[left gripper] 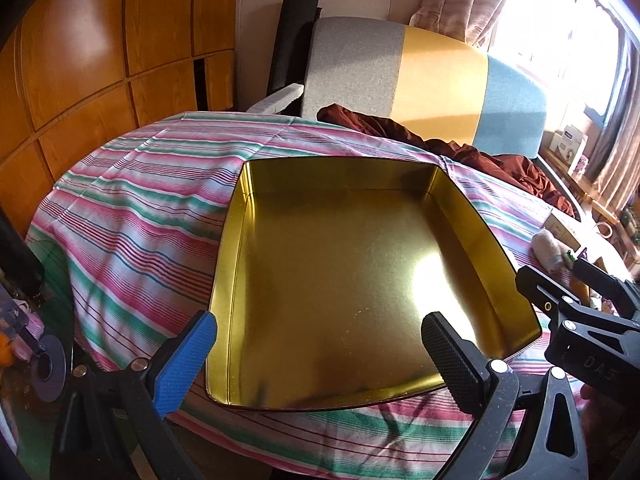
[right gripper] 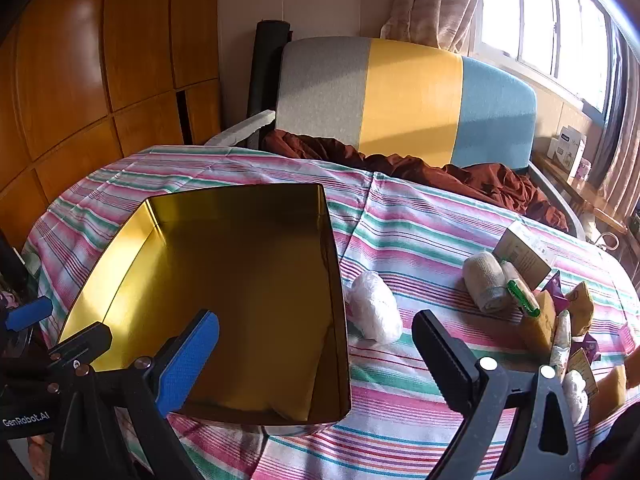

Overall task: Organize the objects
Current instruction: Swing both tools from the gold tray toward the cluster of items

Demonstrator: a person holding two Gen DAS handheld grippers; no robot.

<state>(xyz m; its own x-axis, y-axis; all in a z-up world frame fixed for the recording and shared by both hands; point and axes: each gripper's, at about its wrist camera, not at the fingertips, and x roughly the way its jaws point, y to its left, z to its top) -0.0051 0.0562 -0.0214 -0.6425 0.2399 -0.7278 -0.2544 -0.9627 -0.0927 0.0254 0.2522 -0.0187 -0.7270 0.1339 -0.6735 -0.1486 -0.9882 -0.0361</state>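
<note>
The gold tin box lies open and empty on the striped bedsheet, toward the left side of the bed, its shiny floor catching a patch of sunlight. We hold the left gripper over its near edge with the jaws spread wide and nothing between them; the blue pad sits outside the box's left wall and the black pad hangs over its floor. Our right gripper is likewise wide apart and holds nothing, its blue finger over the box's near right corner and its black finger over bare sheet. Just right of the box lies a white plastic-wrapped bundle. Farther right we see a rolled bandage, a small cardboard box, a green-capped tube and several small packets clustered together. A crumpled rust-brown blanket lies against the grey, yellow and blue headboard.
</note>
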